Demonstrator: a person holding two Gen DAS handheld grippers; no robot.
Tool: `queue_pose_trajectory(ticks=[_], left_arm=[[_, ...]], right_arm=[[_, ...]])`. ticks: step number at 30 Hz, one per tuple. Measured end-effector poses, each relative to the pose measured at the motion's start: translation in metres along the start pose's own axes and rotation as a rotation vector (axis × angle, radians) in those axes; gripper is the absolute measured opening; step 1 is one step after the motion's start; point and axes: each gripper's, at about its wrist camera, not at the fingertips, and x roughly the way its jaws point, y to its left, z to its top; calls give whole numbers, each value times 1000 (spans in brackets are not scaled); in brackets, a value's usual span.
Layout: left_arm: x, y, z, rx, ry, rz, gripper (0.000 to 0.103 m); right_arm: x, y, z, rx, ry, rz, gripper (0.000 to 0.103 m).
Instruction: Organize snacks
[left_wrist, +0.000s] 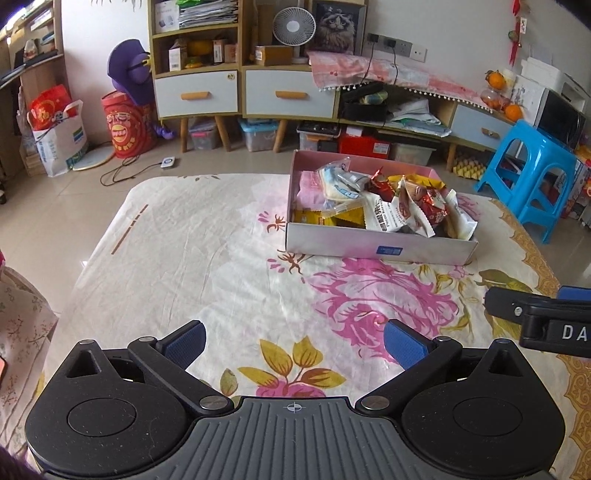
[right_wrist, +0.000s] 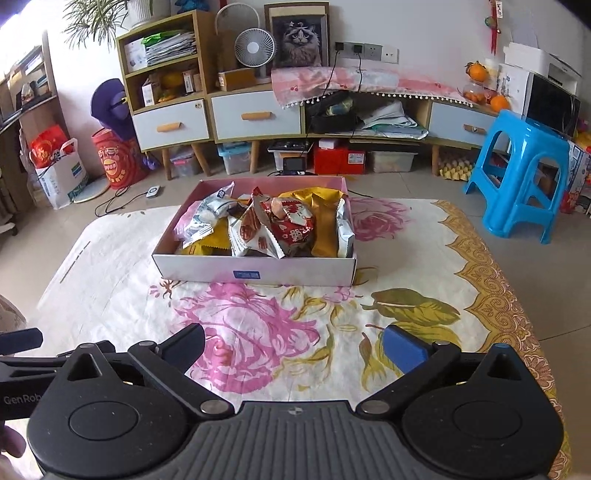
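Observation:
A shallow pink-white cardboard box (left_wrist: 380, 248) sits on the floral tablecloth, also in the right wrist view (right_wrist: 255, 271). It holds several snack packets (left_wrist: 384, 206) in white, red, yellow and gold wrappers (right_wrist: 273, 225), piled loosely. My left gripper (left_wrist: 293, 341) is open and empty, low over the cloth, well short of the box. My right gripper (right_wrist: 293, 345) is open and empty, also short of the box. The right gripper's finger shows at the right edge of the left wrist view (left_wrist: 535, 314).
The table (left_wrist: 192, 258) carries a floral cloth with a gold border (right_wrist: 491, 295). A blue plastic stool (right_wrist: 524, 173) stands beyond the table's right corner. Cabinets with drawers (right_wrist: 255, 114), storage bins and bags line the far wall.

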Motion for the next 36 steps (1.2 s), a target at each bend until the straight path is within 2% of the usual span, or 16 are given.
queue_pose_trajectory(ticks=[36], left_arm=[[3,0,-4,2,25,0,103]], right_arm=[[-2,4,-2,-5,11,14,95]])
